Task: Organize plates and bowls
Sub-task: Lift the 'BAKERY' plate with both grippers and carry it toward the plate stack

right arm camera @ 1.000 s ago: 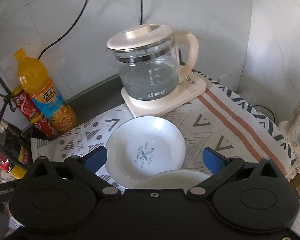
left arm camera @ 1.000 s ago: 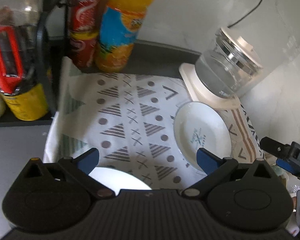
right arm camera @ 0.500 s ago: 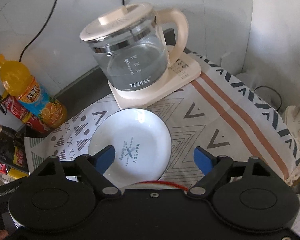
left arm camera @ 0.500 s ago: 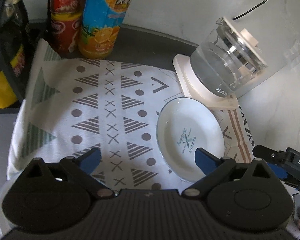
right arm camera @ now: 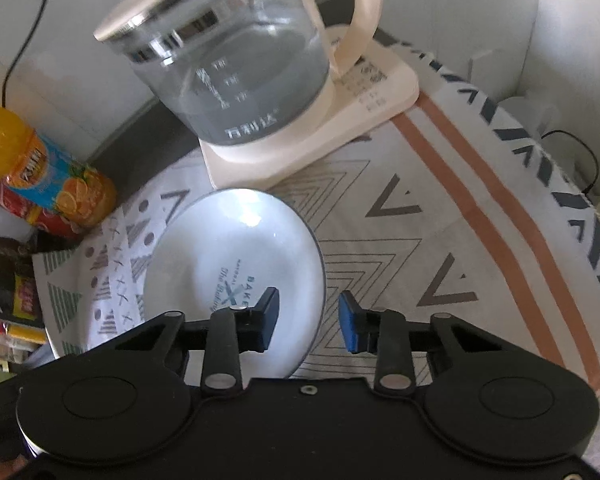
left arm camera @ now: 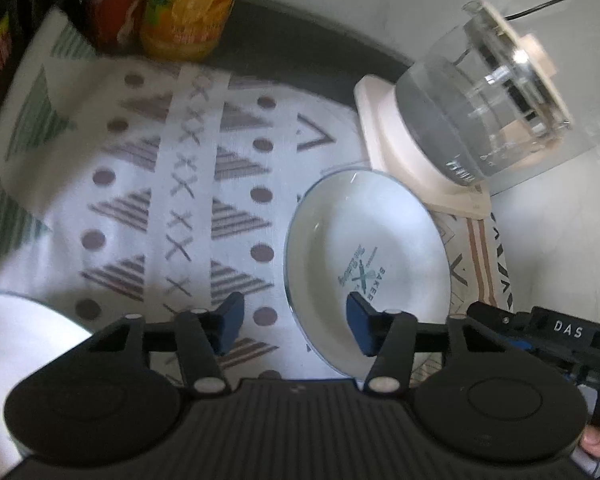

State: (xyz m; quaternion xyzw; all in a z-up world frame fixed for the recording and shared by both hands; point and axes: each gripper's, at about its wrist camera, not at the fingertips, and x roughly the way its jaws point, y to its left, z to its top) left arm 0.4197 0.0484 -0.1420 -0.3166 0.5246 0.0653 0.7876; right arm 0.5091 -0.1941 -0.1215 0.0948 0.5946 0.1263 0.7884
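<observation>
The left gripper (left arm camera: 294, 326) hovers above the counter with its two blue-padded fingers (left arm camera: 230, 322) spread apart and nothing between them; one pad sits over the patterned white cloth (left arm camera: 148, 184), the other over the near edge of the shallow white ceramic plate with a printed bakery logo (left arm camera: 364, 248). Whether the pads touch the plate cannot be told. At the near left of this view a second white round dish (left arm camera: 16, 344) shows in part, its rim cut off by the gripper body. At the right edge the black body of the other tool is visible, with a fingertip of the person's hand (left arm camera: 598, 442) below it.

The right gripper (right arm camera: 308, 320) is likewise parted and empty, its left pad over the near right part of the same logo plate (right arm camera: 228, 248) and its right pad over the cloth's chevron section (right arm camera: 420, 240), so the plate's rim lies between the two pads.

The plate lies flat on the cloth, just near the cream square base of a glass electric kettle with a cream lid and handle (right arm camera: 236, 72). At the far left stand an orange juice bottle with a blue label (right arm camera: 48, 176) and a red soda can (left arm camera: 114, 4), side by side at the cloth's edge on the dark counter (left arm camera: 300, 60).
</observation>
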